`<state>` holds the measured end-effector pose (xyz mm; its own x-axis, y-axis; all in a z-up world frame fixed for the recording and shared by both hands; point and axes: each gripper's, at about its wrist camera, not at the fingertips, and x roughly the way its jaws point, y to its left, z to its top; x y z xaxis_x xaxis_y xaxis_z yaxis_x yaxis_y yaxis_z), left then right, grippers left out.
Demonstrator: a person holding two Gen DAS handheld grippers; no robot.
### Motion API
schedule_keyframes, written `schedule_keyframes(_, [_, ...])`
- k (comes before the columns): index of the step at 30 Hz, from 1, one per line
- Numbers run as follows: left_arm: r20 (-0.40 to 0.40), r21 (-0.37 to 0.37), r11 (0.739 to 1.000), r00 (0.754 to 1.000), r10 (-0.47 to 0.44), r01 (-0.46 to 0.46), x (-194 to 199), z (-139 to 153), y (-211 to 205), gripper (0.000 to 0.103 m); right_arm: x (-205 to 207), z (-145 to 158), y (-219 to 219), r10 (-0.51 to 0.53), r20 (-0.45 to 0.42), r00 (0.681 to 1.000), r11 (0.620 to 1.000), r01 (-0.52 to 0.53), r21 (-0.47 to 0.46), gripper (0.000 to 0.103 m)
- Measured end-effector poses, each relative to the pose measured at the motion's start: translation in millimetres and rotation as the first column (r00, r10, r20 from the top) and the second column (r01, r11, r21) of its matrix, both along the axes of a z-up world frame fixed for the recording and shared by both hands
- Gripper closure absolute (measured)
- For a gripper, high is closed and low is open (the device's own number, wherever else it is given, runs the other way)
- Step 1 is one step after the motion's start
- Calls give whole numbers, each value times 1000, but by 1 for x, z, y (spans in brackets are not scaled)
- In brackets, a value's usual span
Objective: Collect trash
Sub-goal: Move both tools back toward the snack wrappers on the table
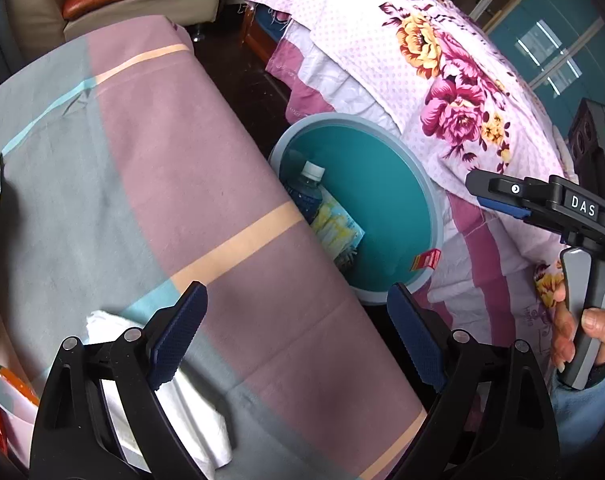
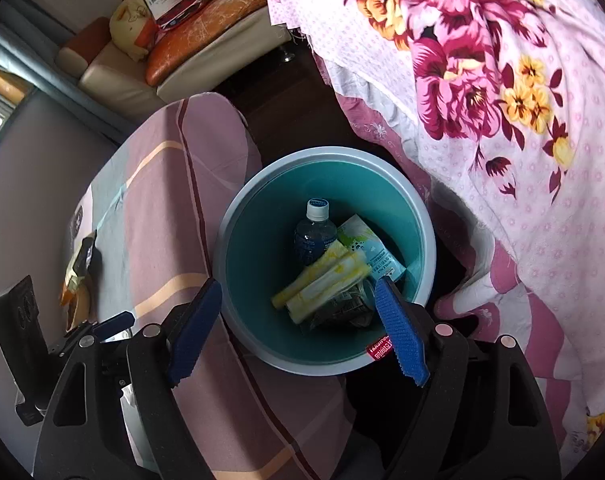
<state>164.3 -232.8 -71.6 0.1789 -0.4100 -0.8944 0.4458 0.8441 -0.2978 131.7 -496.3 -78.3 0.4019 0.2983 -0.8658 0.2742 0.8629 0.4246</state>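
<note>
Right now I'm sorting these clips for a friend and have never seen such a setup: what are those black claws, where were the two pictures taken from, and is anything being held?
No robot here: a person holds a black two-finger clamp in each hand, each carrying a wide-angle camera looking along its blue-padded fingers. One picture is from the left gripper, over a cloth-covered table with a white tissue on it; the person's other hand shows at its edge. The other is from the right gripper, above a teal bin on the floor. Inside lie a water bottle, yellow-white packets and a small carton. Both grippers are open and hold nothing.
</note>
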Motion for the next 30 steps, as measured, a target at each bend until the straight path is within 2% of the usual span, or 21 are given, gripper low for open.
schedule_keyframes(11, [13,-13,999,999,43,-43,-19,10,40,11,-6,18,38,58,8,998,998,-58,-16,27])
schedule_keyframes(21, [61,-21,992,990,127,-126,-41,30,104,11,-10,37,98,157,19,987,987,-156,-37,27])
schedule_keyframes(25, [89,-7,983,979,185,-185,-51,38,141,11,-10,45,133,223,18,975,974,-222,-48,27])
schedule_keyframes(30, [124,13,957,951,285,-288,-67,43,201,11,-7,52,179,307,16,951,950,-306,-56,27])
